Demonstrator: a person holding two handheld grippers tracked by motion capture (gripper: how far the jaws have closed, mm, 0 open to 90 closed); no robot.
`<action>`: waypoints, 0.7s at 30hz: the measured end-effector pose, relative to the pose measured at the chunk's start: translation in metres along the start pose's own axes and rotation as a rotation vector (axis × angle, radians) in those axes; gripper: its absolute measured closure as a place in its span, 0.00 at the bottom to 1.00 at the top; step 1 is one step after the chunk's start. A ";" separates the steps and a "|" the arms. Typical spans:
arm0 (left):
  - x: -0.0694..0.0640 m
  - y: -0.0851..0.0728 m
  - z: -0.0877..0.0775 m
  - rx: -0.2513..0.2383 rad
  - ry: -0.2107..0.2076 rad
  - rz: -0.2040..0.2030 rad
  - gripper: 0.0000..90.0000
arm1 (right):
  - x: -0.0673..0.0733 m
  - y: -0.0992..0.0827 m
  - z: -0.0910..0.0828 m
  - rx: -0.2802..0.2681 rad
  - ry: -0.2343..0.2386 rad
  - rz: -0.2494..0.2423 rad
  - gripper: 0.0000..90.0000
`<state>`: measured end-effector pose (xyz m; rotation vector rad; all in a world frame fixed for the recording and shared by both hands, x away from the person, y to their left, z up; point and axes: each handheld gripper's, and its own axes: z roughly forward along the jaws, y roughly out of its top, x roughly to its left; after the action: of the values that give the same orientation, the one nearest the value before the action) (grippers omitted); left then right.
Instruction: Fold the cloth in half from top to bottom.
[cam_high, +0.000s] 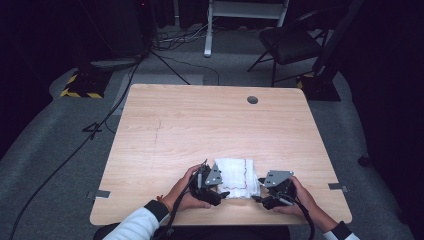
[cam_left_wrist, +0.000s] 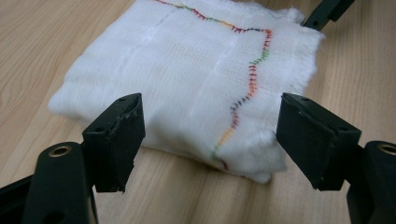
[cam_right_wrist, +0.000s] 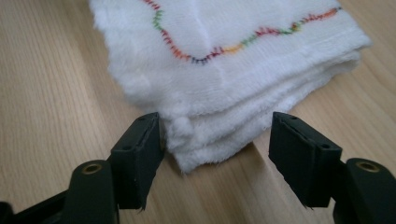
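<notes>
The left gripper (cam_high: 223, 192) and right gripper (cam_high: 262, 195) are black, each topped by a grey three-cornered plate and trailing a black cable. White sleeves have dark cuffs; brass-ringed holes mark the jaws.

One folded white cloth (cam_high: 237, 178) lies on one wooden tabletop (cam_high: 200, 125). The cloth carries one line of many-coloured stitching (cam_left_wrist: 250, 84), and at its near corner the fold shows about four stacked layers, though the fuzzy edges make that count unsure. Two claws are at work, the left claw (cam_high: 214, 189) and the right claw (cam_high: 266, 194), each with two black jaws, so four jaws in all. Two hands hold them, one each. The tabletop has one round cable hole (cam_high: 252, 100). Behind it stands one dark folding chair (cam_high: 292, 42). Two small metal brackets (cam_high: 102, 194) sit at the tabletop's side edges.
</notes>
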<state>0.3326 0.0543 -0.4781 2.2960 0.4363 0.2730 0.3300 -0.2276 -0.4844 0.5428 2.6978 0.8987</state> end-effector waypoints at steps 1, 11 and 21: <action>0.000 -0.001 -0.003 -0.006 0.000 0.005 0.27 | 0.000 0.000 -0.002 -0.012 -0.004 0.007 0.42; 0.011 -0.006 -0.013 -0.019 0.033 -0.050 0.26 | -0.010 0.011 -0.020 -0.157 -0.039 0.065 0.39; 0.011 -0.007 0.013 0.063 -0.005 -0.047 0.22 | -0.004 0.019 0.008 -0.081 0.020 0.034 0.44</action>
<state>0.3454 0.0548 -0.4913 2.3438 0.5025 0.2325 0.3413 -0.2114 -0.4785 0.5674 2.6643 1.0226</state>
